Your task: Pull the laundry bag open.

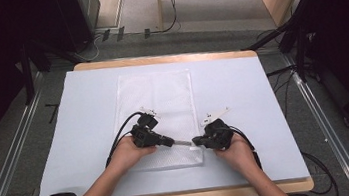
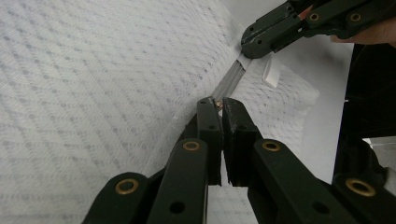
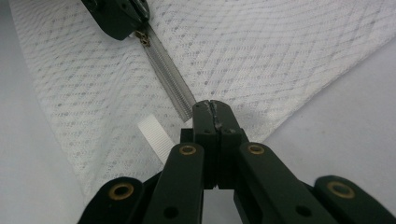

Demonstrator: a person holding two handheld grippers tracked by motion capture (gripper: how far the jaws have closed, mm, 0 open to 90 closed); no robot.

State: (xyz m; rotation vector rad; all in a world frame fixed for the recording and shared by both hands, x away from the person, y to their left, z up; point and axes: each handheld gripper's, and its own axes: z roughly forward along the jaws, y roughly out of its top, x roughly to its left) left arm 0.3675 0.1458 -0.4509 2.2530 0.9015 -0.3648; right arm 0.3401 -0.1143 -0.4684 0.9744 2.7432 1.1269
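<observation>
A white mesh bag [image 1: 158, 111] lies flat on the table, its grey zipper [image 1: 184, 142] running along the near edge. My left gripper [image 1: 173, 142] is shut on the small brass zipper pull [image 2: 218, 103], which its tips pinch in the left gripper view. My right gripper [image 1: 196, 141] is shut on the zipper's end at the bag's right corner, at its jaw tips [image 3: 213, 106]. The two grippers face each other, a short stretch of zipper [image 3: 169, 74] apart. A white ribbon tab [image 3: 154, 135] sticks out of the bag's edge next to the right gripper.
A pale sheet [image 1: 243, 99] covers the table, whose wooden rim [image 1: 209, 195] shows at the near edge. Cables [image 1: 119, 132] trail from both grippers. Dark stands and floor cables [image 1: 285, 72] surround the table.
</observation>
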